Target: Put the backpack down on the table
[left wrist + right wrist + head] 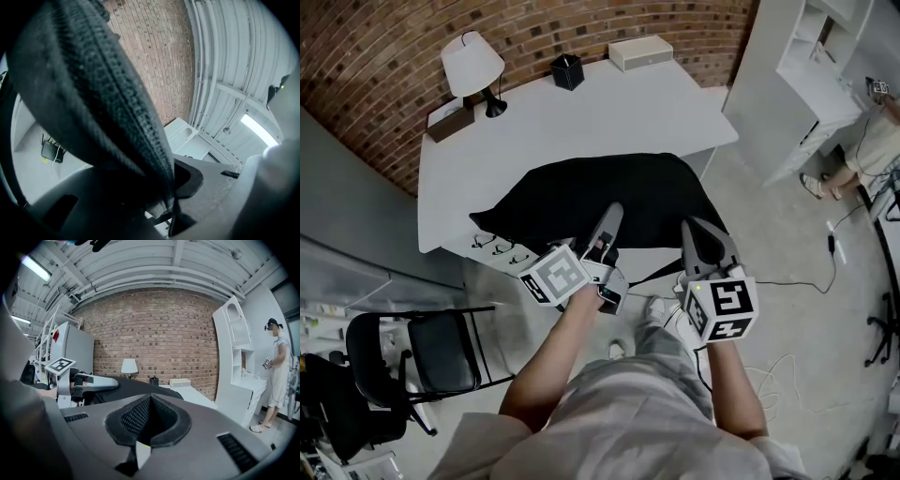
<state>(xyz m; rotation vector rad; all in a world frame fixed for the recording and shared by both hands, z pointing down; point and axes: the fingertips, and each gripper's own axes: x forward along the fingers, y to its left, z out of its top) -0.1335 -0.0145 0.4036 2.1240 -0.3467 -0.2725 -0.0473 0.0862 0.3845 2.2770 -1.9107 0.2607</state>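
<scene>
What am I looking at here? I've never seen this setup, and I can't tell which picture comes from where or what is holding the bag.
There is no robot arm. A person holds a pair of hand-held tongs in each hand. The top-down picture comes from a camera on the person's head. The other two come from cameras riding on each pair of tongs, looking along the jaws.

A black backpack lies over the near part of the white table. At the far side stand a lamp, a small black box and a white box.

The left tongs are closed on a piece of the backpack's black fabric, which fills most of their own view. The right tongs sit at the backpack's near edge, jaws together, with nothing visible between them.
</scene>
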